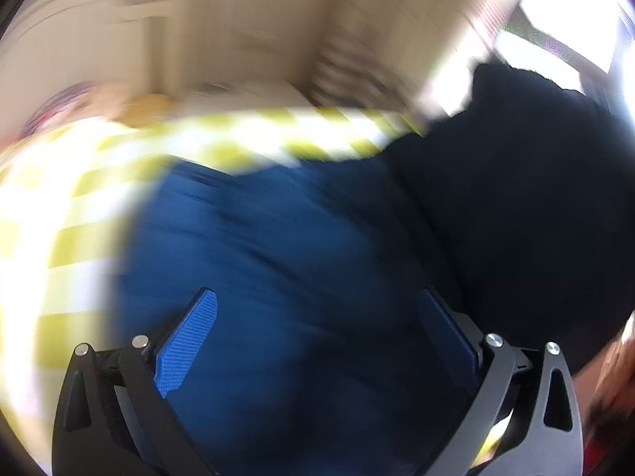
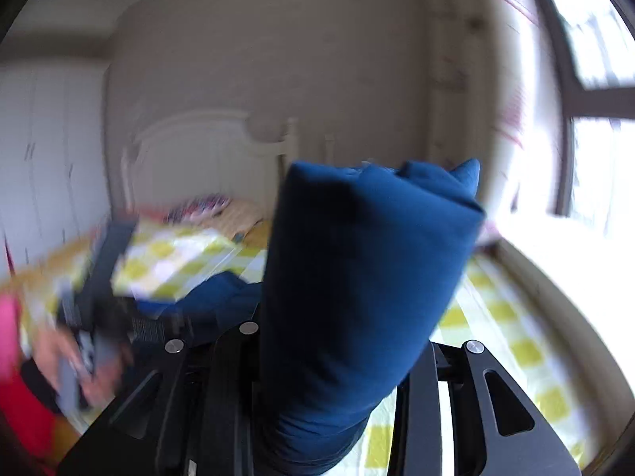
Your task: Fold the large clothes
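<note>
A dark blue garment (image 1: 258, 258) lies spread on the yellow-and-white checked bedsheet (image 1: 59, 206). Above it, my left gripper (image 1: 317, 317) is open, its blue pads (image 1: 186, 341) wide apart and pressing on nothing. In the right wrist view my right gripper (image 2: 349, 309) is shut on a thick bunched fold of the blue garment (image 2: 365, 258), lifted above the bed and hiding the fingertips. More of the garment (image 2: 214, 293) rests on the sheet behind. A dark backlit mass of cloth (image 1: 516, 198) rises at the right of the left wrist view. Both views are blurred.
A folded item in the same check (image 2: 170, 265) lies further up the bed, before a white headboard (image 2: 198, 150). Bright windows (image 2: 595, 79) are on the right, white wardrobe doors (image 2: 39, 158) on the left. A hand (image 2: 51, 357) holds the blurred left gripper (image 2: 99, 297).
</note>
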A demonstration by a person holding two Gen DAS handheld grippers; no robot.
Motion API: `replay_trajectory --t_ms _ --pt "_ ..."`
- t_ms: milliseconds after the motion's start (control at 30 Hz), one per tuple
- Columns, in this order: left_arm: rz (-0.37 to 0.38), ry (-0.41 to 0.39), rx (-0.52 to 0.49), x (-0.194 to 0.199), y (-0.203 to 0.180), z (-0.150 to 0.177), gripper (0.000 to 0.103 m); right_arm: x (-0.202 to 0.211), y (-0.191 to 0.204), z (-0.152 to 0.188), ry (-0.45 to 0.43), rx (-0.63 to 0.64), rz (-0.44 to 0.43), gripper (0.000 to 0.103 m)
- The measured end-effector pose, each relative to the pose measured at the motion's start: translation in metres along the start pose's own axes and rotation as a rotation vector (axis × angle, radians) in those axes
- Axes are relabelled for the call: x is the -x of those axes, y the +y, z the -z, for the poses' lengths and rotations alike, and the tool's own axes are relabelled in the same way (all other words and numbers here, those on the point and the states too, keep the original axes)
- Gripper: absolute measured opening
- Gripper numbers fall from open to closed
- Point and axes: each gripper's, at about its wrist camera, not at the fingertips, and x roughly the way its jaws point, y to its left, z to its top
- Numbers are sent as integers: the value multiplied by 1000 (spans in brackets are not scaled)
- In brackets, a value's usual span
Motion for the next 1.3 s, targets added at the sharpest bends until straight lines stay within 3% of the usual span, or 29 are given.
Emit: replay_trajectory --t_ms 133,233,267,300,433,600,700,767,833,900,967,1033,1100,1133,1233,1300 --pt "31 -158 216 81 97 -26 100 -37 130 18 72 399 -36 33" --pt "-20 -224 259 121 135 -27 100 -80 233 87 205 809 -58 42" --pt "-37 -230 259 131 143 -23 100 -84 259 115 151 974 9 46" --pt "-40 -226 253 135 146 -21 100 -86 273 131 119 1055 43 50" --pt "-48 -162 131 127 124 -18 100 -86 270 124 134 996 21 51" --pt "-30 -67 -123 68 40 -52 100 -87 275 130 121 1039 66 52" --pt "-116 9 -280 13 5 -67 100 -83 271 128 113 1030 58 53" --pt "-196 88 -288 -27 11 -66 101 -79 267 127 89 1029 57 55" --pt "-169 85 -262 -50 27 -57 101 -74 263 127 67 1021 40 57" --pt "-137 54 -224 -55 41 -46 101 -67 257 124 69 995 -12 58" --pt "-176 19 -228 -52 42 -39 101 -62 251 120 83 954 -63 60" --pt "-226 -14 -258 -52 37 -33 101 -54 244 115 101 911 -123 66" --pt "-228 -14 -262 -52 36 -32 101 -41 233 107 116 848 -206 84" --pt "-217 -9 -256 -52 38 -33 101 -35 228 104 131 818 -263 84" --pt "-190 -7 -239 -49 40 -33 101 -11 191 76 185 576 -499 84" --pt "-188 -19 -233 -48 43 -31 101 -9 156 50 180 380 -575 84"
